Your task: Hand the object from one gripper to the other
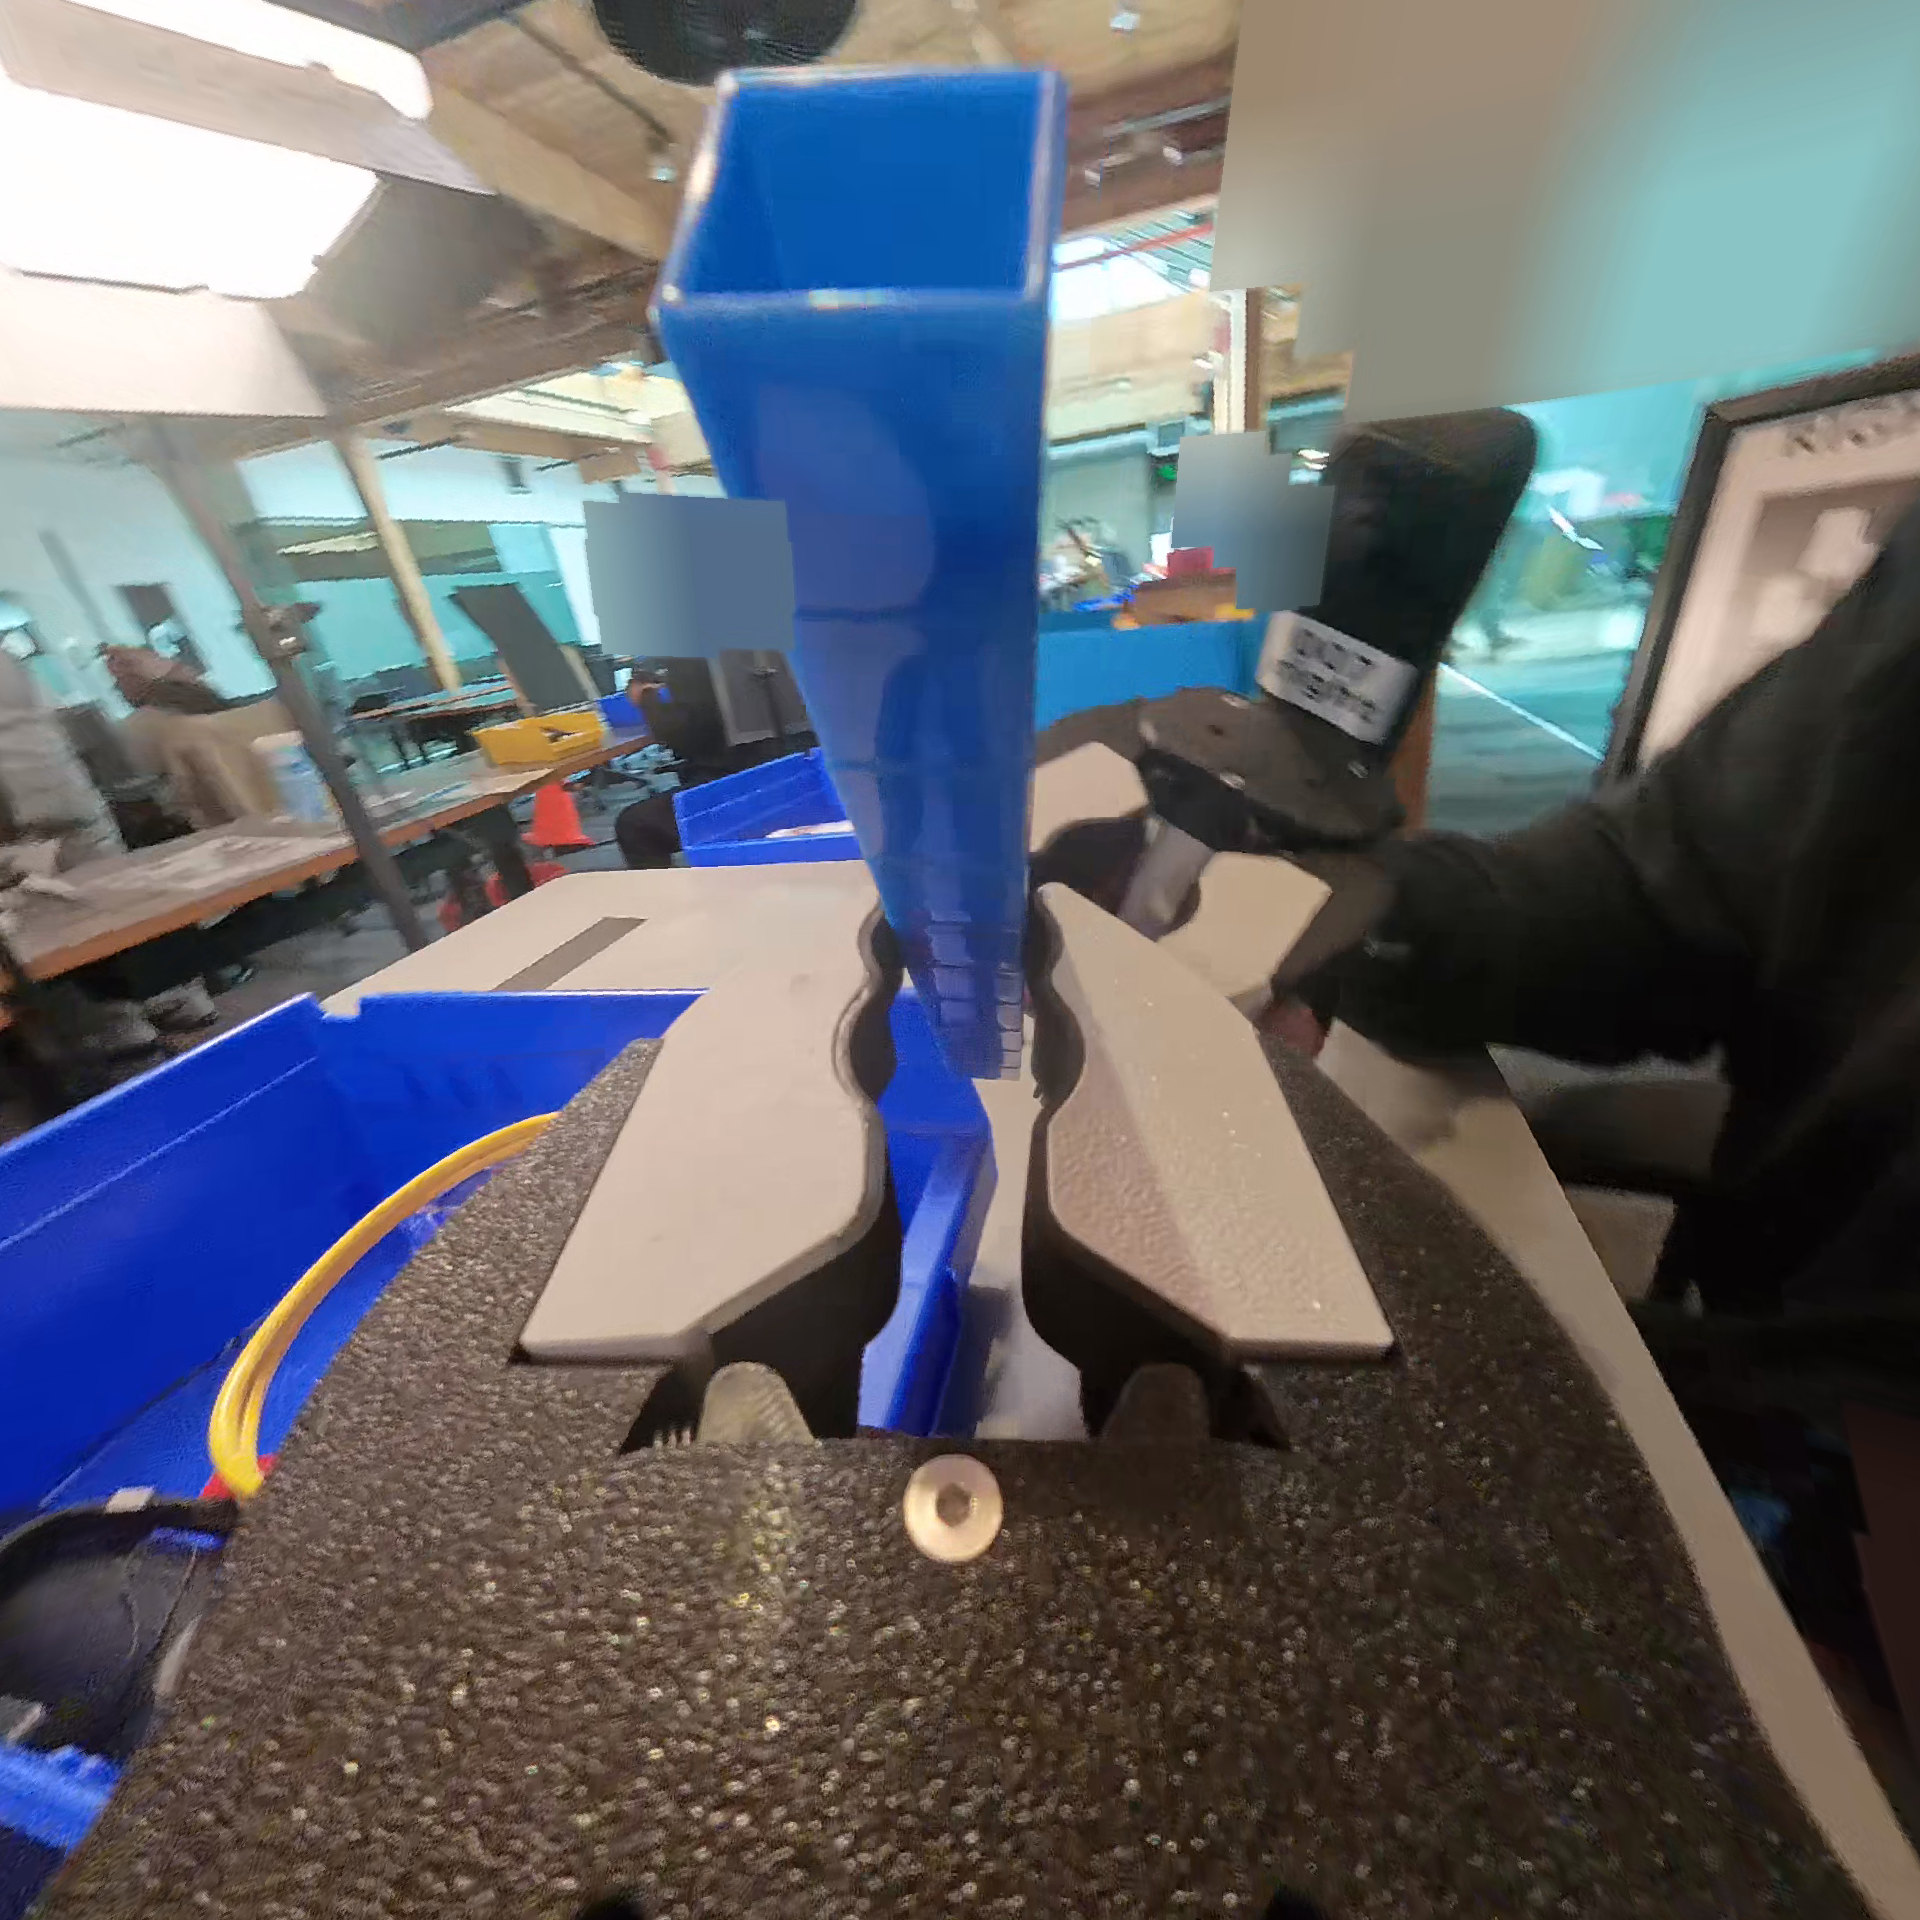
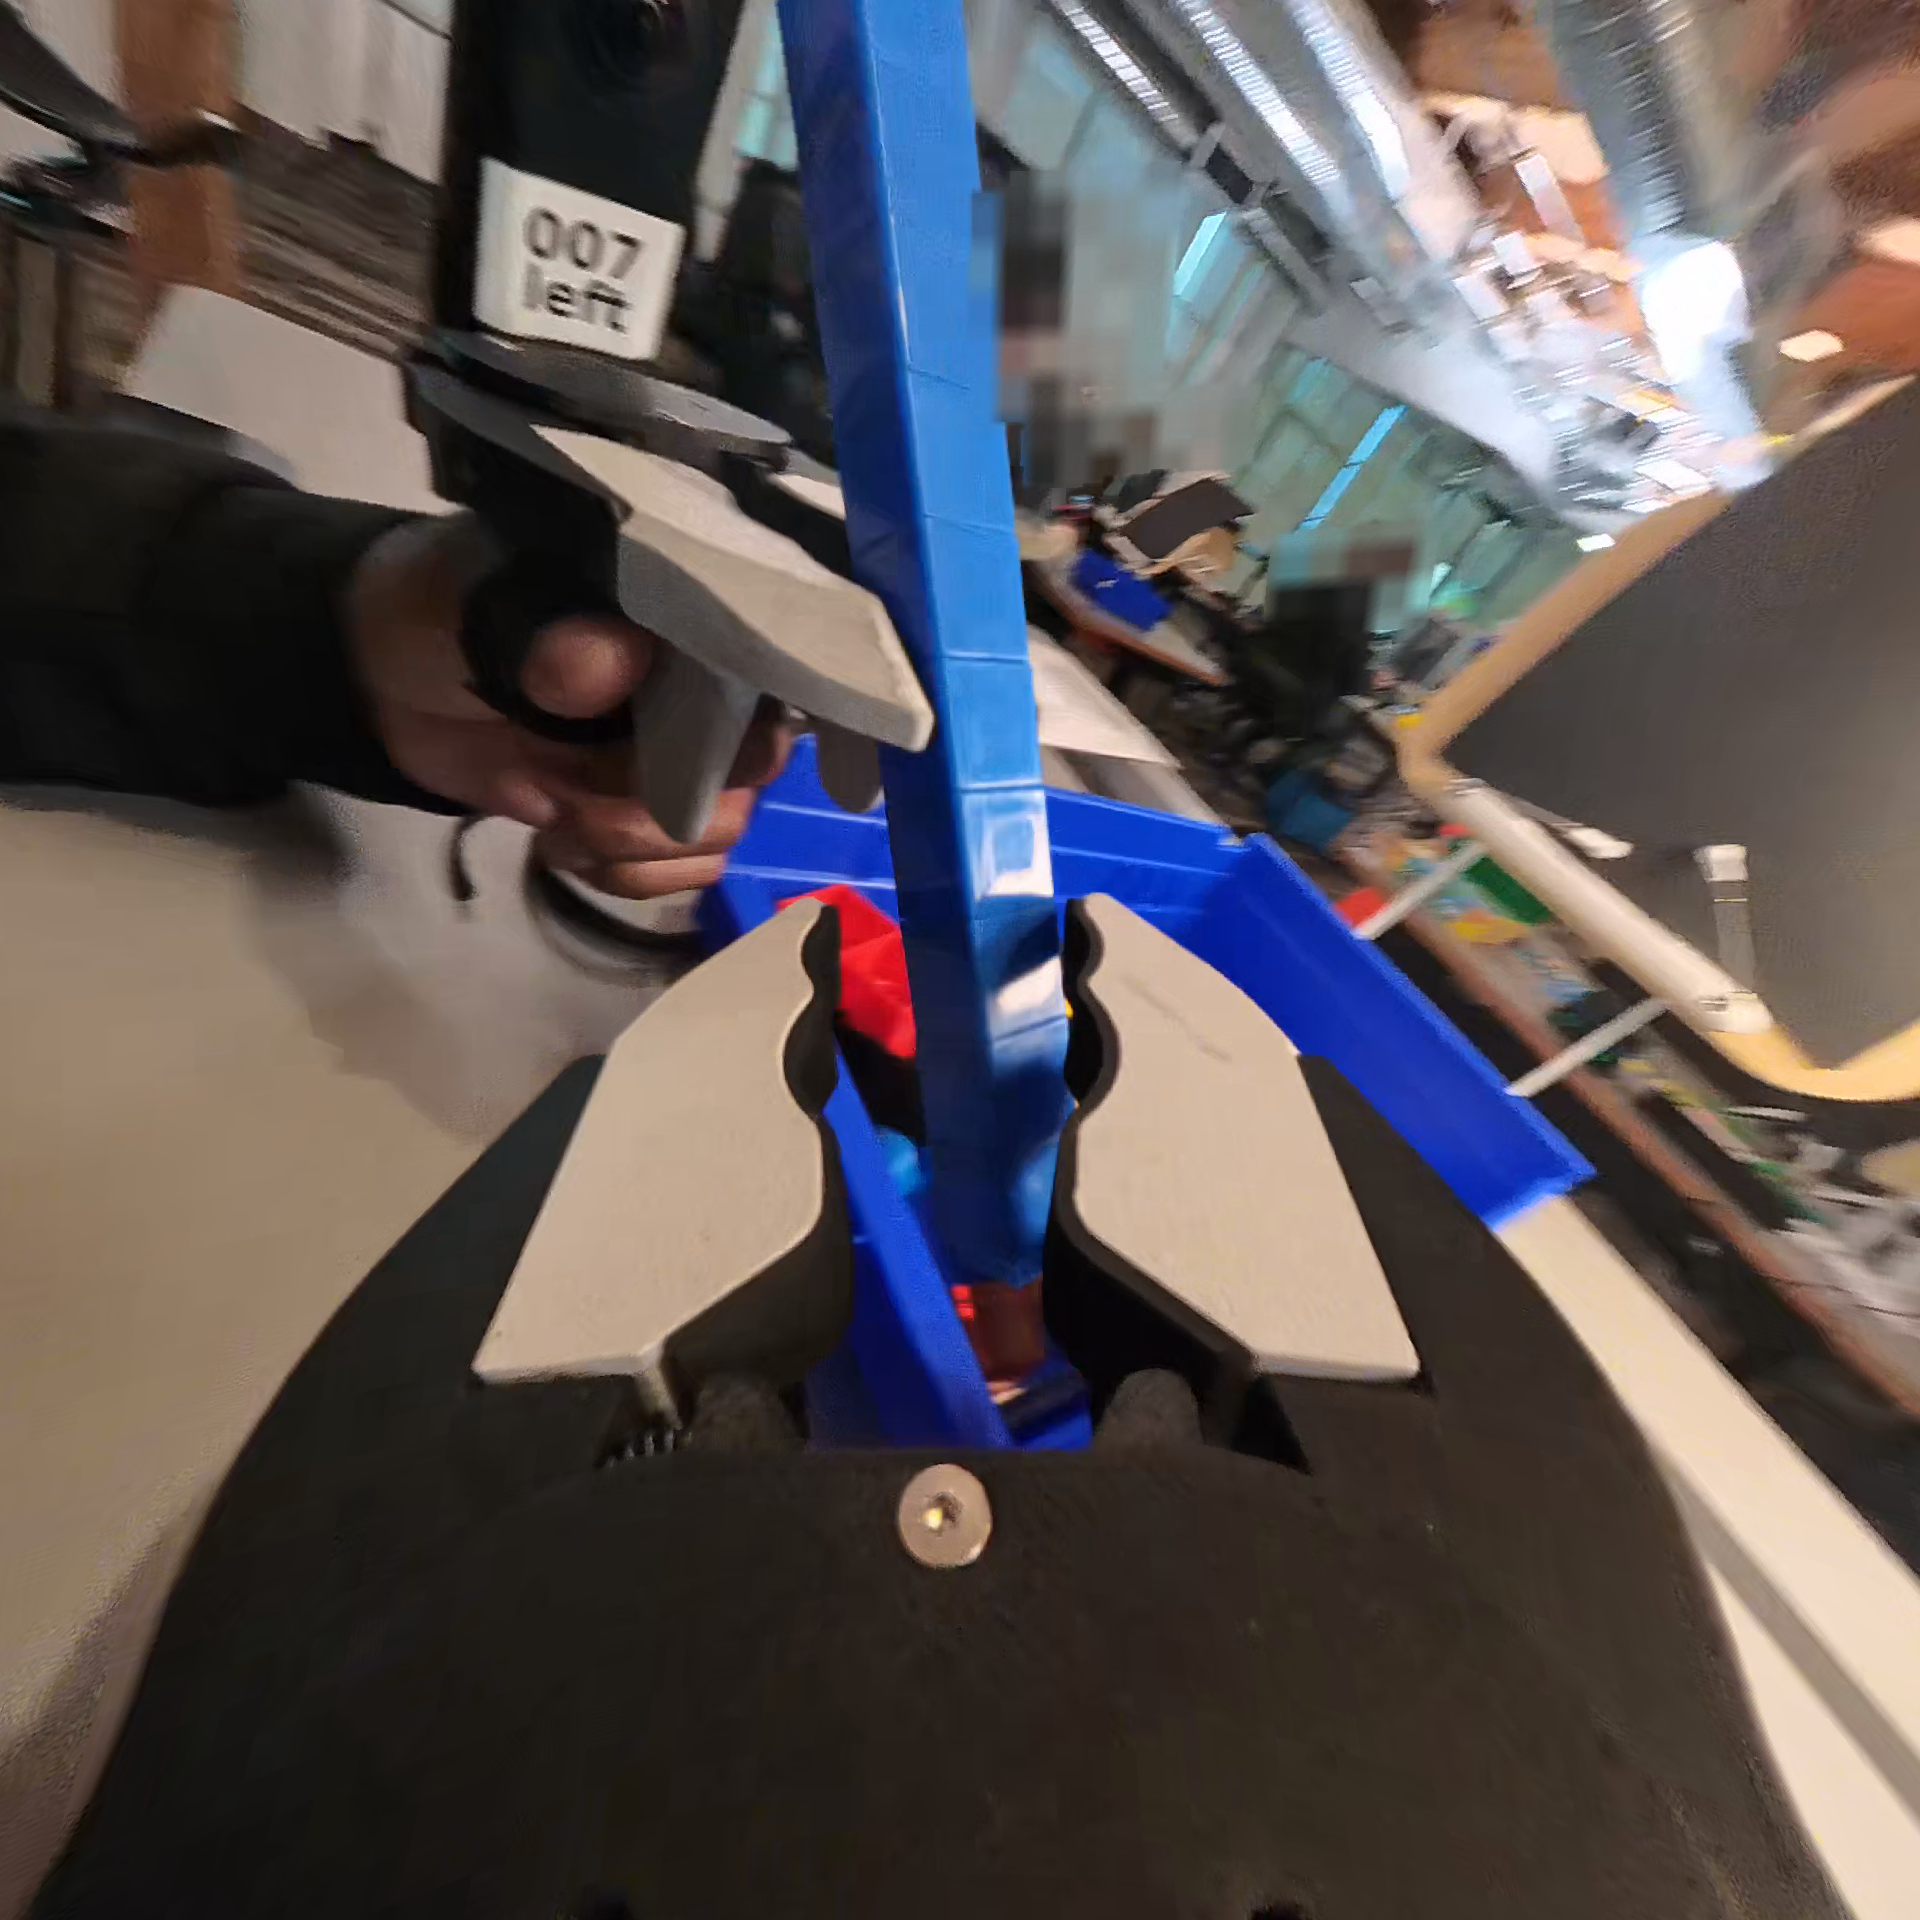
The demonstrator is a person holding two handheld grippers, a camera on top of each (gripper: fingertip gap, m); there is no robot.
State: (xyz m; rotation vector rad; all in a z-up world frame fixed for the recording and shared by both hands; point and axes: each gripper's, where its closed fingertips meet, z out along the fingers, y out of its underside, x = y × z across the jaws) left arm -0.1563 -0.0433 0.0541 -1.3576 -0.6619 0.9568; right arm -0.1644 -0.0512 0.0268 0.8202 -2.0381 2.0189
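Blue square plastic tube (image 1: 883, 582) stands near upright over the blue bin (image 1: 260, 1143) on the bench (image 1: 1496, 1174). Left gripper (image 1: 961, 997) fingers clenched on its low end, tube running to 12 o'clock. Right gripper (image 2: 940, 997) fingers straddle it, one side gapped: not clamped. Close right fully and check for slip before left lets go.

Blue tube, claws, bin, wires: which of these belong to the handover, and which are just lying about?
In the job:
- blue tube
- left claw, shut on it
- right claw, open around its lower end

Lying about:
- blue bin
- yellow cable in the bin
- red block in the bin
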